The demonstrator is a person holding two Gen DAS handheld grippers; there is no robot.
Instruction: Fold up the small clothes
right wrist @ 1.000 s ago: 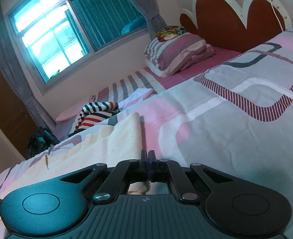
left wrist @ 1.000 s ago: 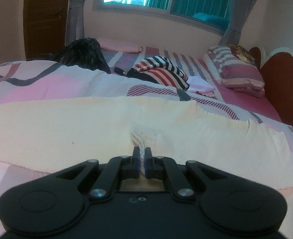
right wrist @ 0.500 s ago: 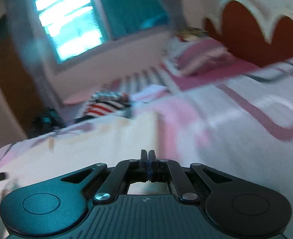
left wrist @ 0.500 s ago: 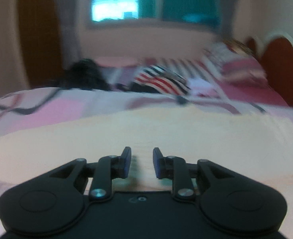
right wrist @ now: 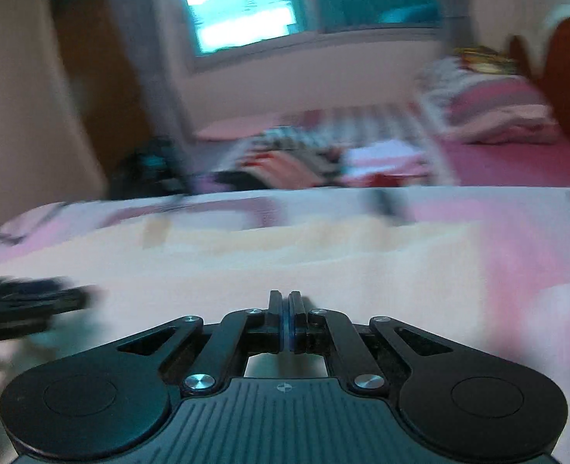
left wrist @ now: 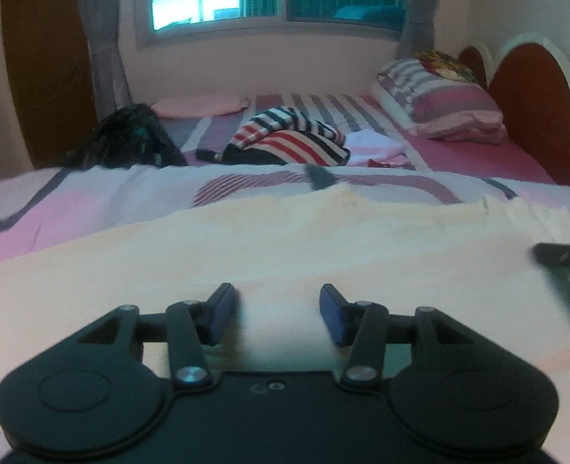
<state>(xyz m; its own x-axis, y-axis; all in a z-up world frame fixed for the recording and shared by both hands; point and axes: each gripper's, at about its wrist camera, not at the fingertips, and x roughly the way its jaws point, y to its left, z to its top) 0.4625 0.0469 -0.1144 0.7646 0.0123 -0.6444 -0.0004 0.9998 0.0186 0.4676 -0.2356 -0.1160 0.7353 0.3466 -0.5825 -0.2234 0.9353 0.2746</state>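
Note:
A cream cloth [left wrist: 285, 239] lies spread flat across the patterned bedspread [left wrist: 91, 201]. My left gripper [left wrist: 277, 309] hovers just over its near part. Its jaws are opening and nothing is between them, the blue pads [left wrist: 333, 319] standing well apart. My right gripper [right wrist: 285, 309] is shut with its pads together and no fabric visible between them, low over the same cream cloth [right wrist: 323, 255]. Each view catches the other tool at its edge: the right gripper [left wrist: 563, 266] at the right of the left wrist view, the left gripper [right wrist: 25, 301] at the left of the blurred right wrist view.
Behind the cloth lie a red, white and black striped garment [left wrist: 292, 143], a pale pink folded piece [left wrist: 374, 147] and a dark heap [left wrist: 126, 143]. A striped pillow [left wrist: 439, 96] leans by the brown headboard [left wrist: 528, 89]. A window and a wall close off the far side.
The left gripper let go of the pinched cream cloth and its jaws spread wide. The right gripper stayed shut and swung left, rolling level, so it now faces across the cloth.

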